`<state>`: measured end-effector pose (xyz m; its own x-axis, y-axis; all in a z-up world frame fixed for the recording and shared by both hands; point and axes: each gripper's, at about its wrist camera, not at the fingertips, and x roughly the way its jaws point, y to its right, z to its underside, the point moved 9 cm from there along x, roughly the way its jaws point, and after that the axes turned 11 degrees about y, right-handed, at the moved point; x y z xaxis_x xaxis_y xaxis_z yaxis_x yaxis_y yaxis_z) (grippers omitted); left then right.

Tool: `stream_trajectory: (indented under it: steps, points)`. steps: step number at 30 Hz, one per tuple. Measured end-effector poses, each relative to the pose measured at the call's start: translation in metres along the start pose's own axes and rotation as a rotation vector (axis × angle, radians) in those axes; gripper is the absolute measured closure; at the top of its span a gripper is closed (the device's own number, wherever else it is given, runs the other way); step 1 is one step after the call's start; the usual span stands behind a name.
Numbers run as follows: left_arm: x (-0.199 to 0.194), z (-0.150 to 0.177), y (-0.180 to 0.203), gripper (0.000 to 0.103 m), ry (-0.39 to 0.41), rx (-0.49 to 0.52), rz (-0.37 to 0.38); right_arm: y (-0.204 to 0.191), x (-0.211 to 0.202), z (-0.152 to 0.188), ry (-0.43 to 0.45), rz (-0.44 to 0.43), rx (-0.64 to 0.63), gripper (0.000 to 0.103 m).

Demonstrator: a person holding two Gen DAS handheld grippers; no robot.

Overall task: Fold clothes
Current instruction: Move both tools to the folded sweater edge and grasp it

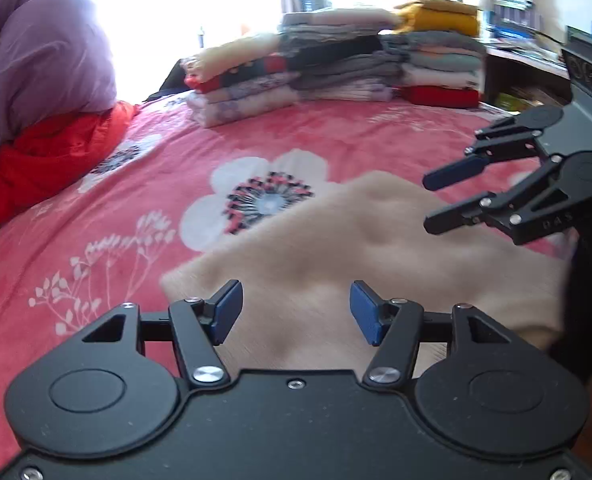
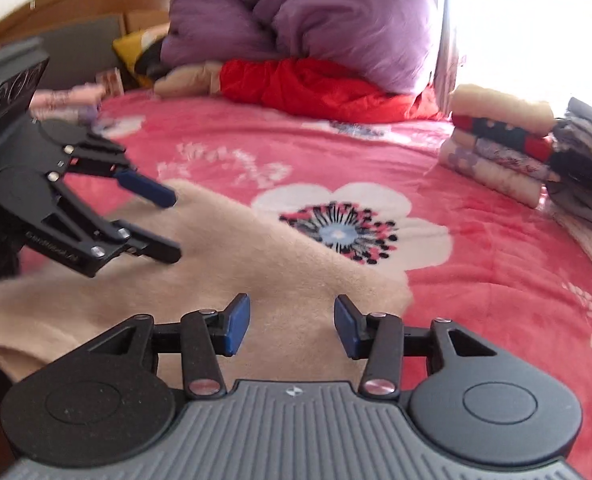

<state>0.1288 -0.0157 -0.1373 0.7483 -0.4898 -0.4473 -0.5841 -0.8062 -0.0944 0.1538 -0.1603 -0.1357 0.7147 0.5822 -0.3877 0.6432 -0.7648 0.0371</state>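
A folded beige fleece garment (image 1: 359, 248) lies flat on the pink floral bedspread (image 1: 136, 184); it also shows in the right wrist view (image 2: 232, 264). My left gripper (image 1: 296, 312) is open and empty, hovering over the garment's near edge; in the right wrist view it (image 2: 172, 226) is at the left, over the garment's far side. My right gripper (image 2: 292, 322) is open and empty above the garment's near edge; in the left wrist view it (image 1: 429, 202) is at the right, just above the cloth.
Stacks of folded clothes (image 1: 335, 68) stand at the far side of the bed, also visible in the right wrist view (image 2: 535, 160). A purple duvet (image 2: 307, 20) lies on a red quilt (image 2: 319, 88). A desk with books (image 1: 523, 16) stands beyond the bed.
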Motion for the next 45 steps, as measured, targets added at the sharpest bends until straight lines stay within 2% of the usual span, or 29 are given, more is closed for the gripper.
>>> stream_trajectory:
  steps: [2,5,6,7,9,12,13,17,22,25,28,31,35,42,45]
  points:
    - [-0.014,0.01,0.019,0.044,-0.037,0.036,0.04,-0.01,-0.025,0.002,0.017,-0.01,-0.019,0.057]
    - [-0.011,0.04,0.038,0.044,-0.139,0.077,0.063,-0.035,-0.057,0.015,0.02,-0.08,-0.039,0.057]
    - [-0.008,0.049,0.044,0.044,-0.164,0.094,0.064,-0.042,-0.06,0.026,-0.009,-0.092,-0.055,0.059]
    - [-0.004,0.054,0.047,0.037,-0.171,0.117,0.061,-0.049,-0.061,0.038,-0.048,-0.1,-0.073,0.06]
    - [0.003,0.062,0.055,0.029,-0.188,0.163,0.054,-0.059,-0.055,0.062,-0.098,-0.09,-0.106,0.054]
    - [-0.004,0.055,0.058,0.028,-0.215,0.194,0.048,-0.065,-0.054,0.06,-0.106,-0.077,-0.143,0.053]
    - [-0.007,0.052,0.055,0.028,-0.213,0.17,0.042,-0.066,-0.058,0.058,-0.107,-0.074,-0.144,0.053]
    - [-0.017,0.036,0.019,0.028,-0.143,-0.113,-0.02,-0.053,-0.086,0.044,-0.031,-0.064,-0.019,0.055]
    - [-0.029,0.018,-0.025,0.027,-0.064,-0.457,-0.095,0.007,-0.092,0.039,0.059,-0.023,0.481,0.048]
    - [-0.023,0.029,-0.036,0.025,-0.106,-0.589,-0.115,0.028,-0.086,0.052,0.041,0.001,0.675,0.04]
    - [-0.013,0.039,-0.037,0.025,-0.134,-0.695,-0.109,0.041,-0.078,0.062,0.033,0.007,0.811,0.038]
    - [-0.006,0.05,-0.036,0.025,-0.162,-0.721,-0.104,0.043,-0.064,0.068,0.015,-0.009,0.871,0.032]
    - [-0.003,0.06,-0.039,0.025,-0.165,-0.749,-0.085,0.041,-0.046,0.076,-0.034,-0.033,0.892,0.032]
    - [0.01,0.074,-0.056,0.025,-0.12,-0.931,-0.003,0.036,-0.019,0.085,-0.117,-0.099,0.885,0.032]
    - [0.023,0.074,-0.058,0.028,-0.098,-0.97,0.025,0.03,-0.006,0.086,-0.131,-0.12,0.856,0.032]
